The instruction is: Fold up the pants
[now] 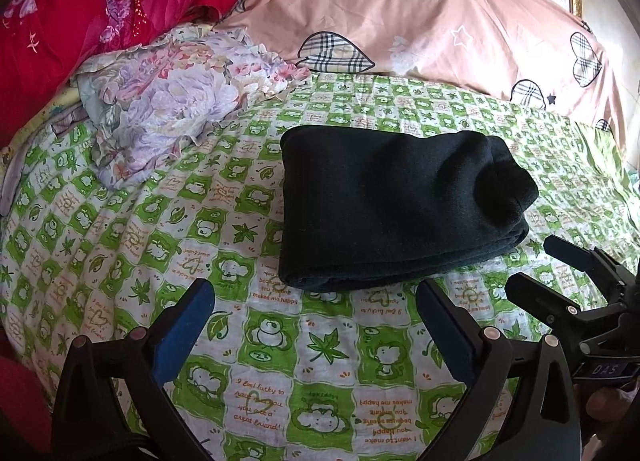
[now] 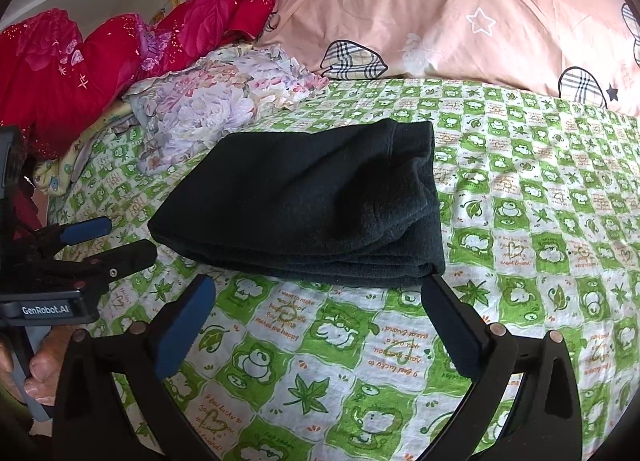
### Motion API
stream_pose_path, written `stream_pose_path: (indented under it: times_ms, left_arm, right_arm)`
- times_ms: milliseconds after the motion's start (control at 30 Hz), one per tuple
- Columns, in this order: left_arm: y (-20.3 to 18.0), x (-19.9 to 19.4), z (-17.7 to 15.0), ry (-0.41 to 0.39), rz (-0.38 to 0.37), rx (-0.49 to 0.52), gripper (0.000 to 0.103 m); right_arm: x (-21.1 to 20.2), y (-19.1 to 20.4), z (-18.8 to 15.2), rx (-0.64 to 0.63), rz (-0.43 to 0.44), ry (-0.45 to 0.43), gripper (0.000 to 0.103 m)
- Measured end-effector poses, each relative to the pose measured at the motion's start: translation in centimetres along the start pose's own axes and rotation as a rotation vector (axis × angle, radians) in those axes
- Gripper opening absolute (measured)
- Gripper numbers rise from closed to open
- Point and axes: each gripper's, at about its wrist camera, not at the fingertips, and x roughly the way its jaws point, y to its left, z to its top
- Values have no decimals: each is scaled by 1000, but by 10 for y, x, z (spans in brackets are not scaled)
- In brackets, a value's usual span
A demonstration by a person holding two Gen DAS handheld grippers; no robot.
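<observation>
The left claw point(image 1: 316, 325) stood spread wide and empty over the bed's green-checked sheet point(image 1: 120, 229), just short of the folded dark pants point(image 1: 384, 205). The right claw point(image 2: 320, 317) gaped empty too, its right finger touching the bundle's near corner. The soft, thick fleece looked likeliest to hold by its stacked near edge. Floral bedding point(image 1: 160, 101) crowded the left; open sheet lay right.

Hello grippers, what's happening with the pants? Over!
Left gripper open, empty. Right gripper open, empty. Dark pants folded on green sheet. Nothing blocking.
</observation>
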Motion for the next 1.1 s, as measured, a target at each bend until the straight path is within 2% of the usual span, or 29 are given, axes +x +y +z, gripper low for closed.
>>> stream_pose_path:
  times_ms: [1100]
  left_arm:
    - [4,7,-2,-12,10,9,102]
  right_arm:
    - [11,6,4,-54,5,-35,102]
